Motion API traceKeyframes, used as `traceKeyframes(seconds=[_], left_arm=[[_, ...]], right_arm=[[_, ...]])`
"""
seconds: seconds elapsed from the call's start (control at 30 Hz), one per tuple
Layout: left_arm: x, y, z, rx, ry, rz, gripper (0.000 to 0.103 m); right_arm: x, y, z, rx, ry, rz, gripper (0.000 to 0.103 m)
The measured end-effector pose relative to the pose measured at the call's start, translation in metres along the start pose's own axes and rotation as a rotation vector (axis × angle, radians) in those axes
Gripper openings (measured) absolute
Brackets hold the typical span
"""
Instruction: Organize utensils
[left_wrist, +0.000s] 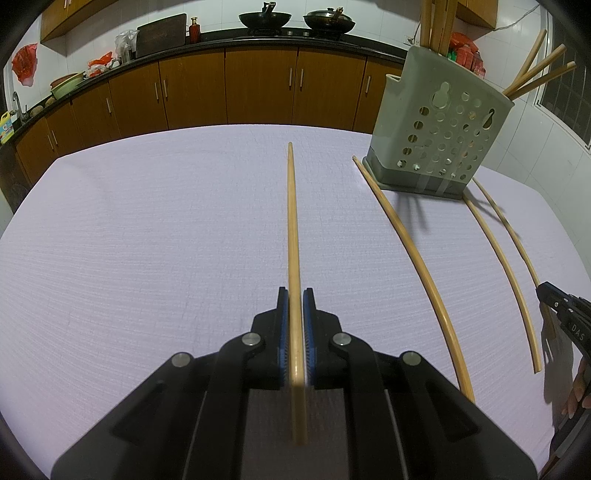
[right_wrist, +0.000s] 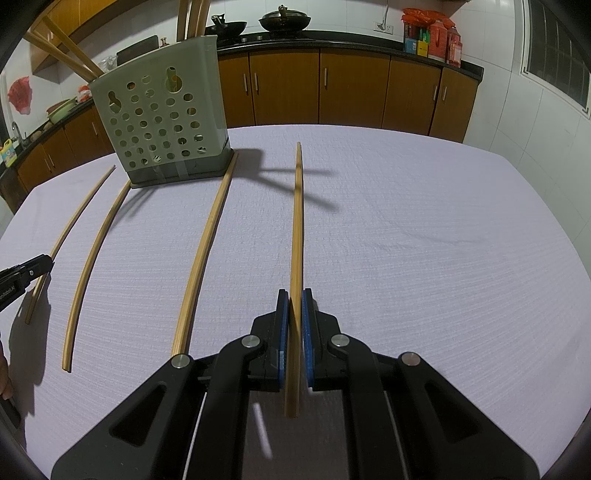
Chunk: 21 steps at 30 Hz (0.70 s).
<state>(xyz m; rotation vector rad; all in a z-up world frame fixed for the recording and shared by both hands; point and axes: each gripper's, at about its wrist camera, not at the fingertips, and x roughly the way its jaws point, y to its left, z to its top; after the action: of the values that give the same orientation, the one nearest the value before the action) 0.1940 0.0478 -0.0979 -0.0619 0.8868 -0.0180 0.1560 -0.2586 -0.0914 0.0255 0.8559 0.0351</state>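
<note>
White lettering "DAS" stands on the black body of the right gripper (left_wrist: 554, 299) in the left wrist view; lettering ending "Robot.AI" stands on the left gripper (right_wrist: 40, 264) in the right wrist view.

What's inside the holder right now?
Several chopsticks stand in the holder, some upright, some leaning out to the side. Their lower ends show only in bits through the holes; the wall hides the bottom and any dividers.

Wooden cabinets (left_wrist: 258, 88), white tiled walls (right_wrist: 498, 92)
</note>
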Motion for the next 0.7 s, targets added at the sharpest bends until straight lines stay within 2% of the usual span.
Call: traceKeyframes(seconds=[0.7], left_arm=[[-0.0002,-0.0007,0.0001,0.0,0.0,0.001,0.01]], right_arm=[[-0.001,-0.0008,-0.0009,0.0,-0.001,0.002,0.008]])
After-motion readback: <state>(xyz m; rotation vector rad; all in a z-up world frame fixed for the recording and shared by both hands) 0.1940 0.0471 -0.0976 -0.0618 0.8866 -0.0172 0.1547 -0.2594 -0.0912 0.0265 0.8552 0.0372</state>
